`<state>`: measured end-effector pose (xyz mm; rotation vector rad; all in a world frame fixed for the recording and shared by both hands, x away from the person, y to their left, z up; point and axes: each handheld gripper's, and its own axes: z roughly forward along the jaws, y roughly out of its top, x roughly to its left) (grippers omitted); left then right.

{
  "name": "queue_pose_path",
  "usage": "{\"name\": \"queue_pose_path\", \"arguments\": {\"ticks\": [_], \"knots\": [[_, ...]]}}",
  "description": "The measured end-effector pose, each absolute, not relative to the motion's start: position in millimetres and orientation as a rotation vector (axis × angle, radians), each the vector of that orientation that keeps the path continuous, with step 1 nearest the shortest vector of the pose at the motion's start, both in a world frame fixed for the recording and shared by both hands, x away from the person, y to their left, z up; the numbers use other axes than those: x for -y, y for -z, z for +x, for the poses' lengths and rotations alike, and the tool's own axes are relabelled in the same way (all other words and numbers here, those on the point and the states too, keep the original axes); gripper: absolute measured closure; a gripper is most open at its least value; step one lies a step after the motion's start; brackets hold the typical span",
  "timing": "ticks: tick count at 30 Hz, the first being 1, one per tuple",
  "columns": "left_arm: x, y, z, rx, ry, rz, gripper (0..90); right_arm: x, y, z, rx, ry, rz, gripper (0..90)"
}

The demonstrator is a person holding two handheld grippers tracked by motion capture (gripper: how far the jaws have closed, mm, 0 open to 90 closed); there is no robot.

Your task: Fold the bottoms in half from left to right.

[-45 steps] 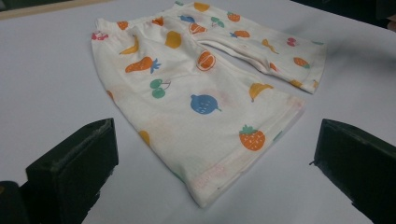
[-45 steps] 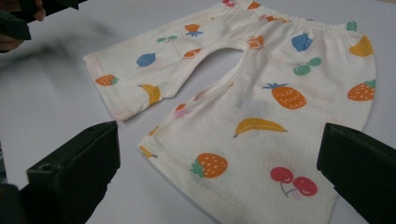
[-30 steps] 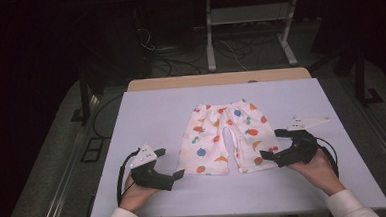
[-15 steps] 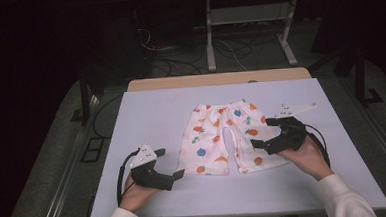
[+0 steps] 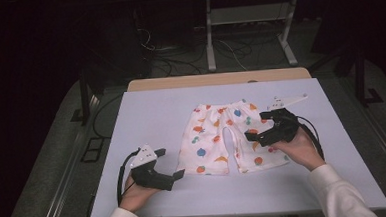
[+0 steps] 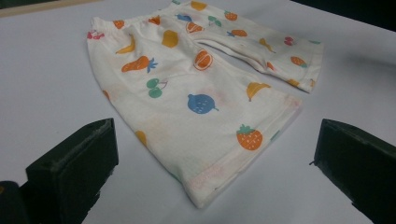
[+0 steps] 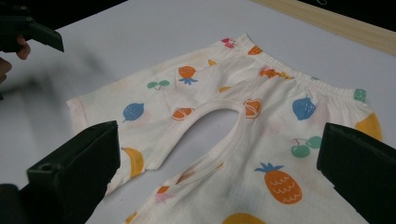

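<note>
A pair of white child's shorts [image 5: 225, 137] printed with coloured fruit lies flat in the middle of the table, waistband away from me. My left gripper [image 5: 170, 163] rests on the table just off the hem of the shorts' left leg [image 6: 205, 116]; its jaws stand wide open with nothing between them [image 6: 215, 154]. My right gripper [image 5: 258, 126] hovers low over the shorts' right leg, also open and empty [image 7: 219, 158]. In the right gripper view the crotch curve [image 7: 219, 105] lies between the jaws, and the left gripper [image 7: 28, 30] shows at the far top left.
The pale lavender tabletop [image 5: 156, 110] has a wooden strip [image 5: 219, 79] along its far edge. Beyond it stand a white metal frame [image 5: 247, 30] and loose cables [image 5: 158, 50] on a dark floor.
My right gripper has moved left and forward from the table's right side to above the shorts' right leg. The left gripper and the shorts have stayed put.
</note>
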<state>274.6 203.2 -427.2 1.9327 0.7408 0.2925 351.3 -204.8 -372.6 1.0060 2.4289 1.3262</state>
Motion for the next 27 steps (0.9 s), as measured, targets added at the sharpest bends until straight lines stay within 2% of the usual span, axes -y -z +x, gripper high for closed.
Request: {"name": "queue_pose_path", "arguments": {"ticks": [27], "knots": [[-203,427,274,-0.735,-0.291,1.932,0.0,173,349,387,-2.456,-1.306,0.958,0.0]]}}
